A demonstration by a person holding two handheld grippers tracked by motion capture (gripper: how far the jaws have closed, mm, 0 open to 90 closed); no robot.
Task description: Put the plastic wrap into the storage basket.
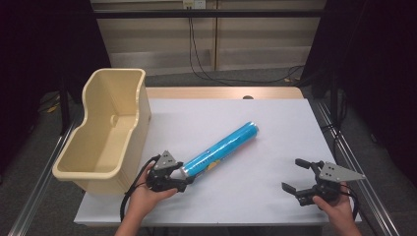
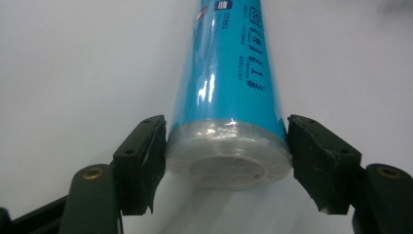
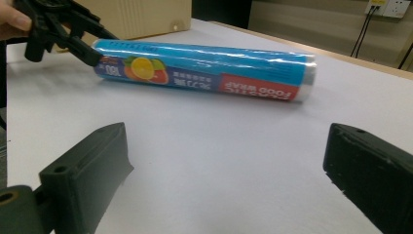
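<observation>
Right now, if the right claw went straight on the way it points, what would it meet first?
Probably the blue food wrap roll, lying across its line beyond bare white table. The right claw stands open with nothing between; depth is hard to judge.

From up high, I cannot see the near end of the blue roll (image 1: 221, 146), because my left gripper (image 1: 183, 178) covers it. In the left gripper view, the far end of the roll (image 2: 229, 73) runs off the top edge, and the small writing on it is too blurry for me to read. In the right gripper view, the cream tub (image 3: 141, 17) is cut off at the top, and so is my left hand (image 3: 12, 22) at the corner. My right gripper (image 3: 224, 161) shows its two jaws there, cut off at the bottom.
</observation>
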